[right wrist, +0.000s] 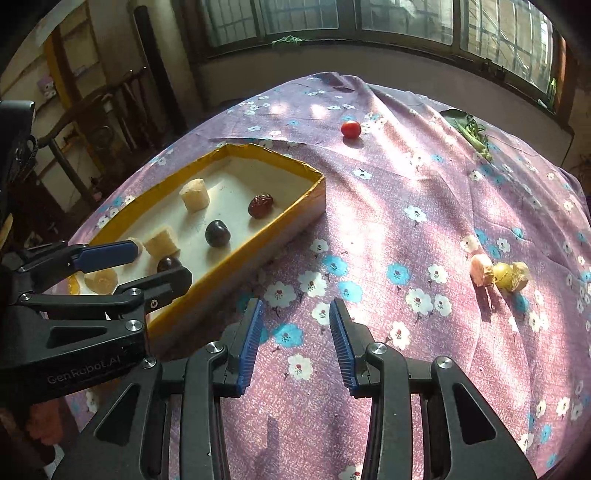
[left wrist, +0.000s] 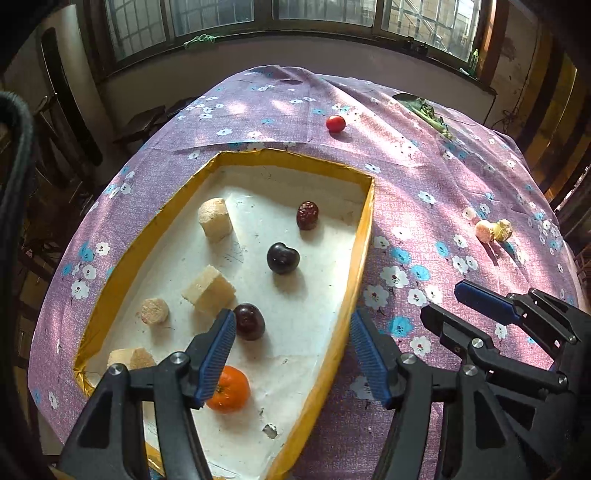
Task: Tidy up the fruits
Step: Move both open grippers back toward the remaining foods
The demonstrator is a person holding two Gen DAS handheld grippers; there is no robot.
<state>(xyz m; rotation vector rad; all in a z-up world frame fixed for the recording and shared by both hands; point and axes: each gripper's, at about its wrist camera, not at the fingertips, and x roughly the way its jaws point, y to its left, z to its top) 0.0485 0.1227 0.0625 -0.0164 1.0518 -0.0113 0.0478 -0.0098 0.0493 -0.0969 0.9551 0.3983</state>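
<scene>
Right wrist view: floral purple tablecloth [right wrist: 388, 206] (sunlit) below windows [right wrist: 406, 18]; both grippers [right wrist: 295, 332] gape empty.

Two fisheye views from my own hands, both looking steeply down at one table.

My left camera looks past my left gripper [left wrist: 291, 354], close above the yellow-edged box [left wrist: 364, 236]. My right camera looks past my right gripper [right wrist: 295, 339], close over the flowered cloth [right wrist: 424, 177] just right of that box [right wrist: 303, 210]. Both views share the box, the cloth, a red tomato [left wrist: 335, 123] [right wrist: 350, 129] and the far windows [left wrist: 221, 14] [right wrist: 406, 18].
</scene>
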